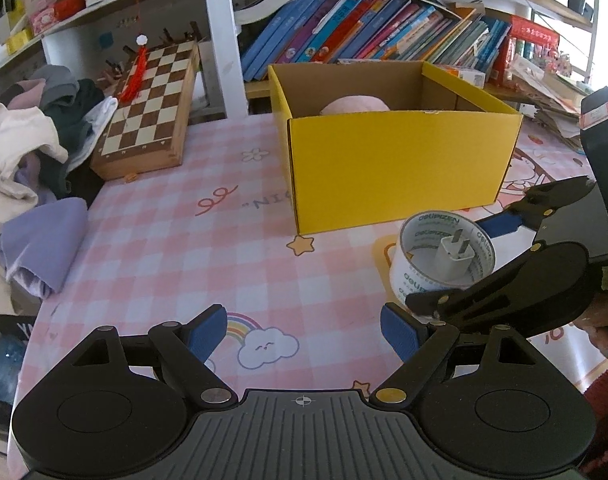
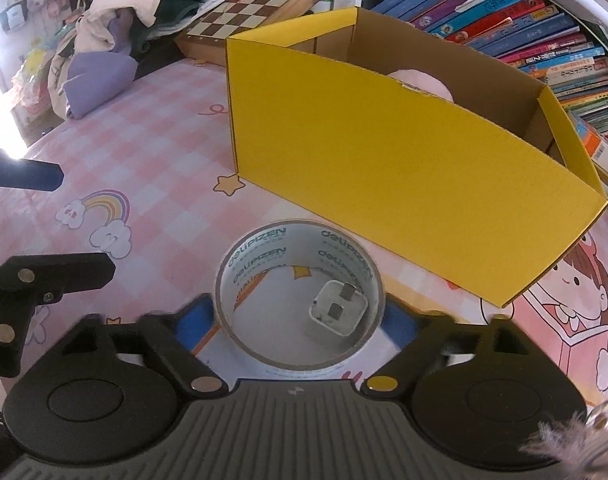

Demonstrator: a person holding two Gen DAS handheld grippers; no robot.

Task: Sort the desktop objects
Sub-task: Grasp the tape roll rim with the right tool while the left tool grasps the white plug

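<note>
On the pink checked table (image 2: 152,128), the wide roll of clear printed tape (image 2: 300,300) is standing with a small white plug adapter (image 2: 335,312) inside its ring. Right claw (image 2: 300,316) is bracketing the roll, blue pads at its sides; firm pinch unclear. Left claw (image 1: 304,332) is hanging spread, empty. Yellow cardboard box (image 2: 403,168) just beyond is holding one pink rounded item (image 2: 421,82); roll and adapter not yet boxed.

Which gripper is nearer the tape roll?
Right. The right gripper has its blue fingers on either side of the tape roll, which has a white plug adapter inside. The left gripper hangs open over bare tablecloth, off to the roll's left.
</note>
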